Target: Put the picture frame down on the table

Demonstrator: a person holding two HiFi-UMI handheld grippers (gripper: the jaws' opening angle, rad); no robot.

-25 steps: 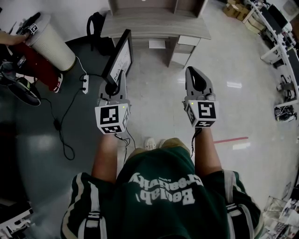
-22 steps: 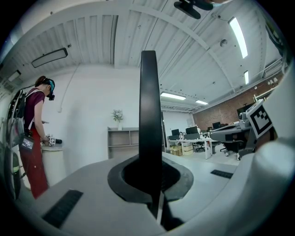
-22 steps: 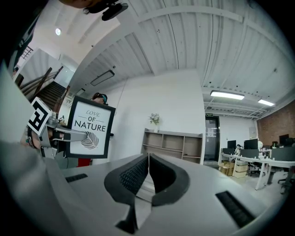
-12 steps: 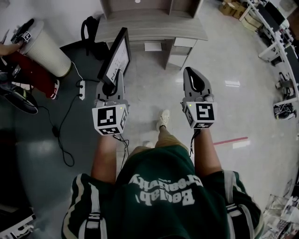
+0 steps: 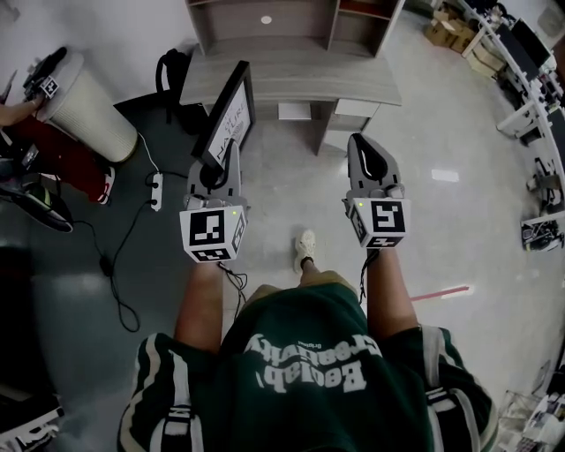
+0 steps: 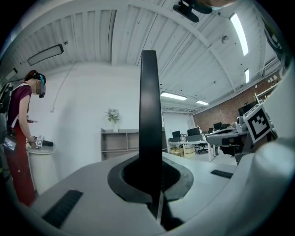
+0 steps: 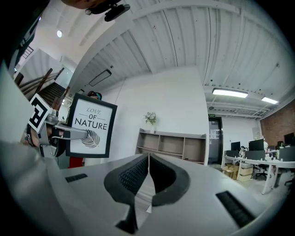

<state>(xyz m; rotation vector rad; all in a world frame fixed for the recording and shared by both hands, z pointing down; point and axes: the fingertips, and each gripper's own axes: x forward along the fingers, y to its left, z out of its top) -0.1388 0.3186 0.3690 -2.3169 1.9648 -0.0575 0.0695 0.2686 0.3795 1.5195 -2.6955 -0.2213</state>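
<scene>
My left gripper is shut on the bottom edge of a black picture frame, which it holds upright above the floor. The left gripper view shows the frame edge-on, rising from between the jaws. Seen from the right gripper view, the frame faces me with the print "LOVE OF NATURE" and a leaf. My right gripper is shut with nothing in it, level with the left one and to its right. Ahead stands a grey table with a shelf unit on its back.
A white ribbed cylinder stands at the left, with a person in red beside it. Cables and a power strip lie on the floor left of the table. Drawers hang under the table's right side. Desks line the right.
The person has stepped forward, so the table and shelf unit are nearer and fuller in view. Both grippers keep their hold and spacing.
</scene>
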